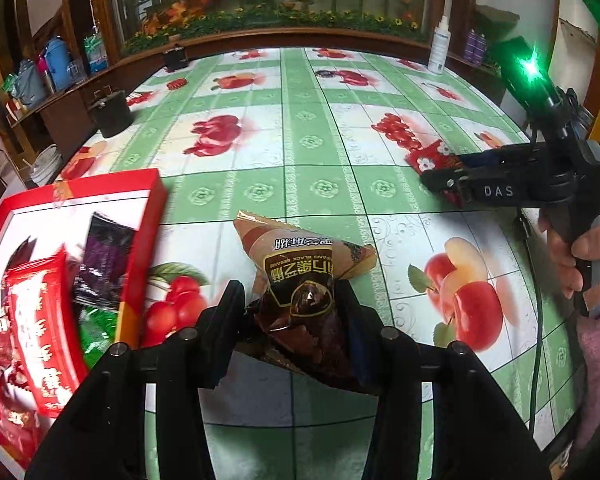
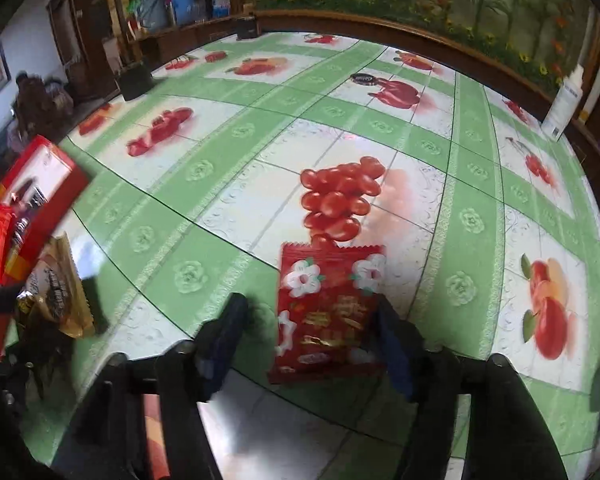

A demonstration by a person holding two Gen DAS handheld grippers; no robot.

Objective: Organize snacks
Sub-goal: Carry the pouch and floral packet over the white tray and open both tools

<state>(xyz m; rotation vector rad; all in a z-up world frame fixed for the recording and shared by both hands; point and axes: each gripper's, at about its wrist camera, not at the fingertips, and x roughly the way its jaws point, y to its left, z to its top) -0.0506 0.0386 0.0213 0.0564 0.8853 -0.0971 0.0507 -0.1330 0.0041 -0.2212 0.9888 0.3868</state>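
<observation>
The left gripper [image 1: 292, 312] is clamped on the lower end of a brown black-sesame snack packet [image 1: 300, 276], carried just above the tabletop [image 1: 324, 152] near its left edge, right beside the red snack box [image 1: 140, 240] that already holds several red, purple and green packets. The right gripper [image 2: 312, 344] straddles a red flower-printed snack packet [image 2: 328, 304] lying flat toward the right side of the tabletop; its jaws stand apart, with a clear gap on the left, so it is not gripping.

Both packets look light, soft and crinkly, with slick film that could slide out of a shallow pinch. The brown one is puffy; I judge the flat crimped seam at an end the firmest place to hold, rather than the air-filled middle. The red one lies flat, so taking it across its narrow width, low against the cloth, seems safest.
</observation>
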